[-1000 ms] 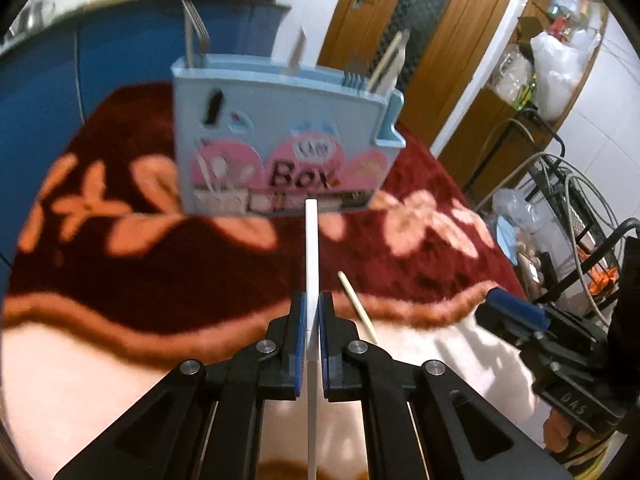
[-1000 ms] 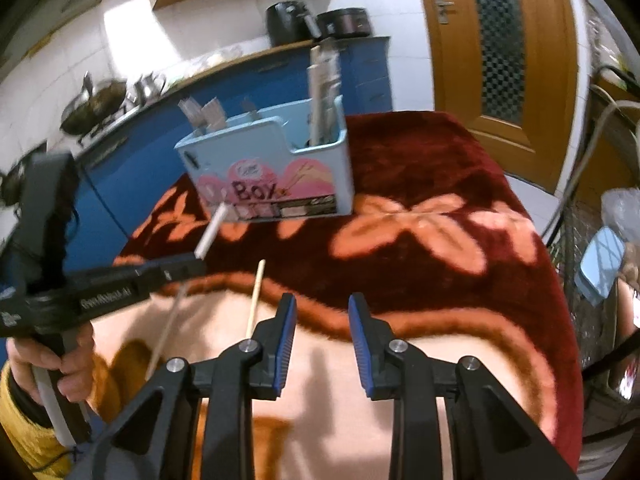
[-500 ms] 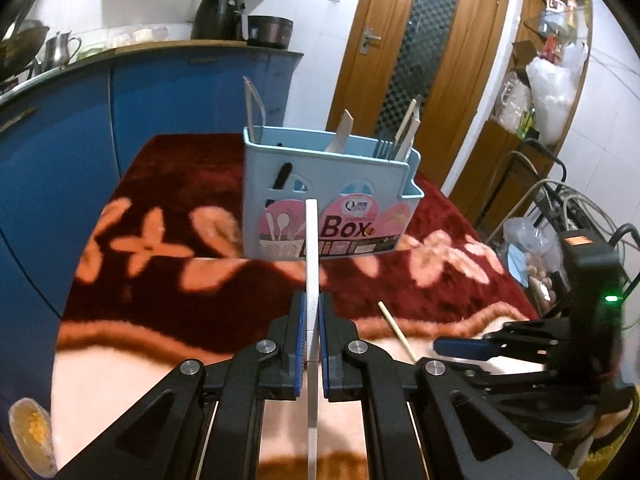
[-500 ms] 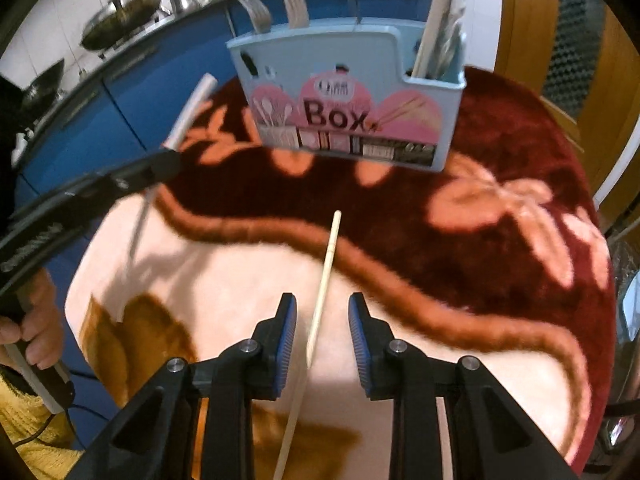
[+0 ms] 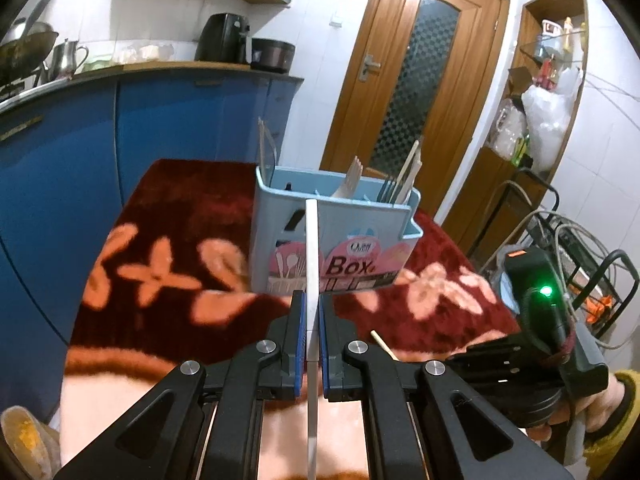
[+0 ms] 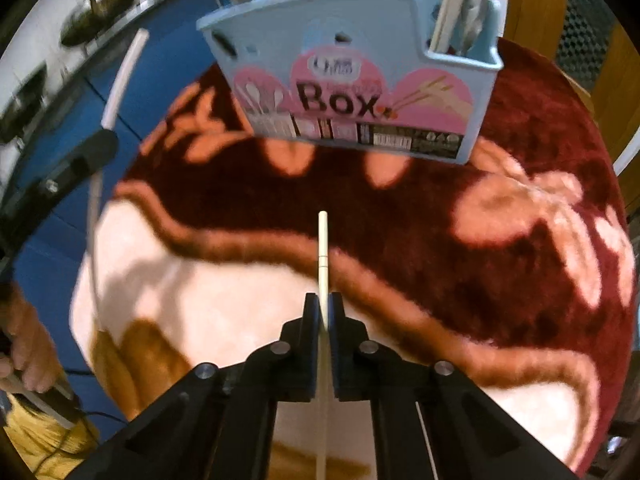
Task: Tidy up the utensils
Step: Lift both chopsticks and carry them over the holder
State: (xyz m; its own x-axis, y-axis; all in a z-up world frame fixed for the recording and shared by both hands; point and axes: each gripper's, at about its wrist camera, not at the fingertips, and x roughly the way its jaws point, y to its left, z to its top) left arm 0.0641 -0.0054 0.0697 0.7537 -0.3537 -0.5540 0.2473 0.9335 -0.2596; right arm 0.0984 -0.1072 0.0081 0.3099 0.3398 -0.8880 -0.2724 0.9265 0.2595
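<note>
A light blue utensil box [image 5: 336, 240] marked "Box" stands on the red flowered blanket and holds forks, chopsticks and other utensils. It also shows in the right wrist view [image 6: 360, 80]. My left gripper [image 5: 311, 304] is shut on a white flat utensil handle [image 5: 312, 248] that points at the box from above the blanket. My right gripper [image 6: 324, 308] is shut on a pale wooden chopstick [image 6: 323, 248] low over the blanket, in front of the box. That chopstick's tip shows in the left wrist view [image 5: 383, 345].
The blanket [image 6: 520, 208] covers a round table. Blue kitchen cabinets [image 5: 100, 132] stand at the left, a wooden door [image 5: 408, 80] behind the box, and a wire rack with cables [image 5: 580, 248] at the right.
My right gripper moved down and forward over the chopstick and shut on it. My left gripper lifted with the white utensil, so the box now sits lower and farther in its view.
</note>
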